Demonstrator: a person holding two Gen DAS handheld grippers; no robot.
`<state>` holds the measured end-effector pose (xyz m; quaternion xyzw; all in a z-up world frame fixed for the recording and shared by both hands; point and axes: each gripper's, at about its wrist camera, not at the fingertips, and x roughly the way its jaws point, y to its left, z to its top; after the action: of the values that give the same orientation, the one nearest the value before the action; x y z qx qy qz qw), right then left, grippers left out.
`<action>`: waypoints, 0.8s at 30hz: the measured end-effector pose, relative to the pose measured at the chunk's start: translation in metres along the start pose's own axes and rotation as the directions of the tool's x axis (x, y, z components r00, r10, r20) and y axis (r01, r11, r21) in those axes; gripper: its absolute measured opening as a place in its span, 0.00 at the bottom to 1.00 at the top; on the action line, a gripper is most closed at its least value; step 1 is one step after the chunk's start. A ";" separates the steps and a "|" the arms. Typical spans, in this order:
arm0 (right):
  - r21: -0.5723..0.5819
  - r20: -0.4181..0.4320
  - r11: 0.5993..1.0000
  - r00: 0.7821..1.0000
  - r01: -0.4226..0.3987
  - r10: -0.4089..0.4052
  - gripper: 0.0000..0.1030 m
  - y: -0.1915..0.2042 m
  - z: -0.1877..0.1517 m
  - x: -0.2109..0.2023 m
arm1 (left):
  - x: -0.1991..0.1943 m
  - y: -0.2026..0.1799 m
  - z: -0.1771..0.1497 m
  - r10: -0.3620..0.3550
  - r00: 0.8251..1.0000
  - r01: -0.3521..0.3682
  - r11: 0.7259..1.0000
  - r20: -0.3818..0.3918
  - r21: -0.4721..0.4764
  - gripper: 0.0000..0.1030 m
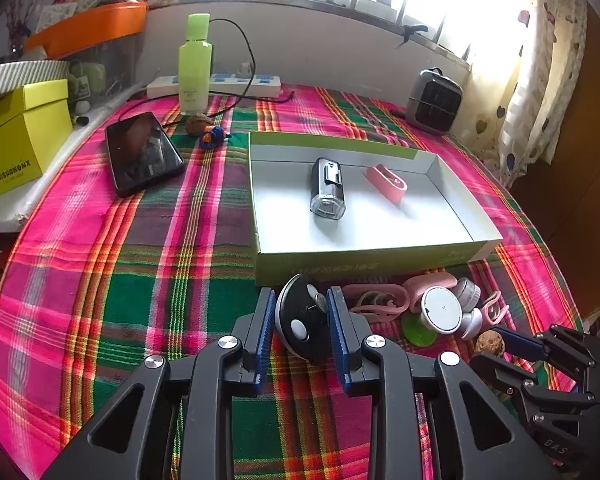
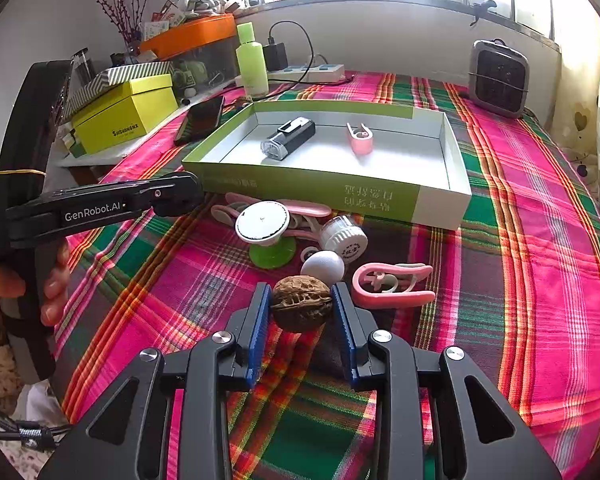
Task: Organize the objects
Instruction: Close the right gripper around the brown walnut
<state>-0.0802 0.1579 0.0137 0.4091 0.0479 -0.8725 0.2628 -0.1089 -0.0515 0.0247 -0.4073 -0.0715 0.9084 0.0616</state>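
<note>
While the middle of the plaid pink-and-green cloth surface [image 1: 120, 280] is mostly bare on the left tongs' side, the near edge of the shallow green-and-white cardboard tray [image 1: 364, 262] sits just beyond both tongs, so there's not much room straight ahead. Between the tongs and that tray wall there's a tight clutter: a round white disc on a green base [image 2: 262, 222], a white ribbed cap [image 2: 346, 236], a pale egg-shaped piece [image 2: 323, 266] and a few pink plastic clips [image 2: 392, 284], all bunched close. To the right of the tray the cloth is open up to a small grey heater [image 2: 498, 77] by the wall.

Inside the tray lie a black-and-silver bike light [image 1: 327, 189] and another pink clip [image 1: 387, 182], apart from each other, with bare white floor around them. At the far left are a black phone [image 1: 144, 154], a lime-green bottle [image 1: 195, 65], a white power strip [image 1: 214, 85] and a yellow box [image 1: 18, 140]. There's a bright window behind.

The left tongs [image 1: 302, 322] are pinching a black round gadget with white buttons [image 1: 300, 322], held edge-on just in front of the tray wall. The right tongs [image 2: 300, 304] are squeezed onto a brown wrinkled walnut [image 2: 301, 304], right beside the egg-shaped piece. A hand [image 2: 28, 288] grips the left tool's handle.
</note>
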 end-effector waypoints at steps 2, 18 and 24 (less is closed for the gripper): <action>0.001 0.006 1.000 1.000 -0.003 0.003 0.31 -0.001 0.001 -0.002 | -0.002 0.000 0.001 -0.003 1.000 0.003 1.000 0.003 -0.002 0.24; -0.006 0.077 1.000 0.997 0.000 0.001 0.31 -0.010 0.026 -0.016 | -0.013 -0.007 0.017 -0.026 0.999 0.026 1.000 0.039 0.014 0.24; -0.011 0.093 1.000 0.996 0.010 -0.009 0.31 -0.014 0.036 -0.015 | -0.009 -0.011 0.025 -0.035 0.999 0.034 0.999 0.041 0.028 0.24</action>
<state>-0.1037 0.1655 0.0465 0.3665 0.0427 -0.8915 0.2627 -0.1207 -0.0441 0.0497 -0.3862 -0.0676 0.9163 0.0813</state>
